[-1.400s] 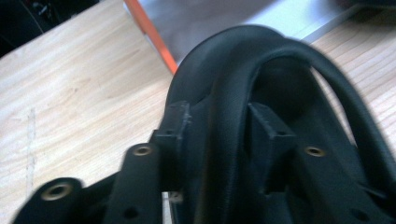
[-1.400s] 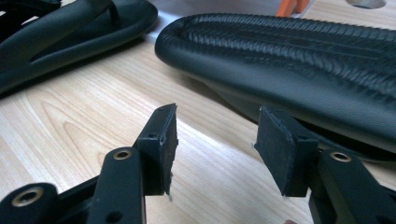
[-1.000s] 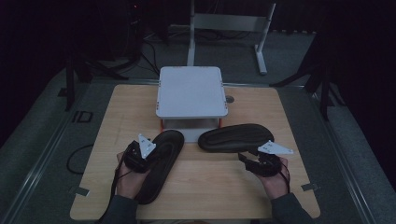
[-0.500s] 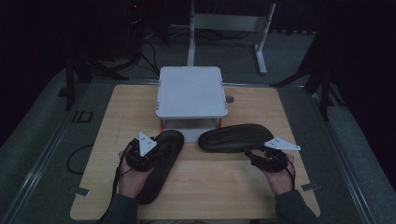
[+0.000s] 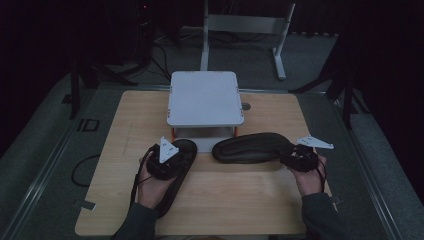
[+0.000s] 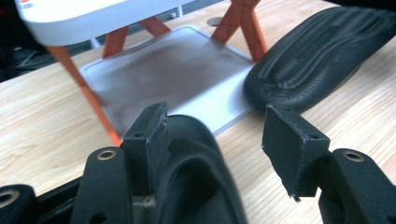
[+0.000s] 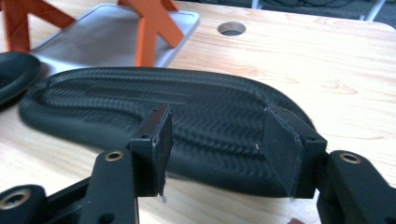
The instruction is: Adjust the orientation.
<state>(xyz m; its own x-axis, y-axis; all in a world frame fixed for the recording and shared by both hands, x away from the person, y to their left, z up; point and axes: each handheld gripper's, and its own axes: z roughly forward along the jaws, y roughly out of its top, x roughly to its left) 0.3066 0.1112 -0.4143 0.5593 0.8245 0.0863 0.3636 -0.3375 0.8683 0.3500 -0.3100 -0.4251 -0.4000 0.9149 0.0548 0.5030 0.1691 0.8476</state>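
On the wooden table lay two black slippers in front of a white stand with orange legs and a grey base tray.

The left slipper lay lengthwise, its toe end pointing toward the stand, close to the tray's near edge. The left gripper sat over its near half, held by the person's left hand. In the left gripper view the jaws stood spread and had just been opening. The slipper's rim rose between them, hard against the left-hand jaw and well apart from the right-hand one. Whether that left-hand pad actually touched the rim could not be told with certainty; no pinch was evident.

The right slipper lay crosswise, sole up, its ribbed tread showing. One end lay just beside the tray and near the toe of the left slipper. The right gripper, in the person's right hand, was at the slipper's other end. In the right gripper view its jaws were spread and had just been opening; the slipper's end lay beyond and between them, and neither pad pressed on it.

A round hole in the table lay beyond the right slipper.
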